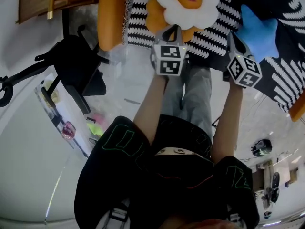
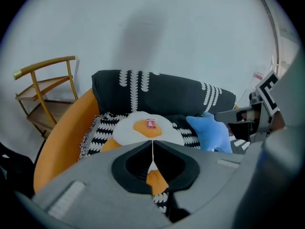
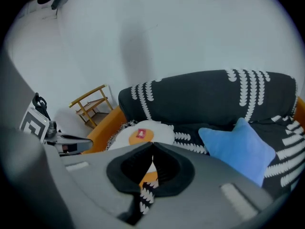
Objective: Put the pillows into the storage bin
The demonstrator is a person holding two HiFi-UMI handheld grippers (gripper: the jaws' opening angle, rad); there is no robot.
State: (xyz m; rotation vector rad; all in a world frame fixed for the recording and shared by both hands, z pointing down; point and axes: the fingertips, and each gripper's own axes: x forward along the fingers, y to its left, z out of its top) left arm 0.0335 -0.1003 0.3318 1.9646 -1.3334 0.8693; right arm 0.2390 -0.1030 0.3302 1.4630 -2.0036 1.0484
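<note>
A fried-egg pillow (image 1: pixel 188 4), white with an orange yolk, lies on the black-and-white patterned sofa (image 1: pixel 143 18), with an orange cushion part (image 1: pixel 153 18) under it. A blue star pillow (image 1: pixel 259 32) lies to its right. Both grippers are held side by side in front of the sofa, above the floor. My left gripper (image 1: pixel 172 28) points at the egg pillow (image 2: pixel 147 130) with its jaws shut and empty (image 2: pixel 152 152). My right gripper (image 1: pixel 233 38) is also shut and empty (image 3: pixel 152 159), with the blue pillow (image 3: pixel 240 149) ahead to its right. No storage bin is clearly in view.
A black office chair (image 1: pixel 76 66) stands on the floor to the left. A clear-walled thing with small colourful items (image 1: pixel 66 123) sits below it. A wooden rack (image 2: pixel 45 97) stands left of the sofa's orange arm (image 2: pixel 62 137). Small clutter lies at lower right (image 1: pixel 267 171).
</note>
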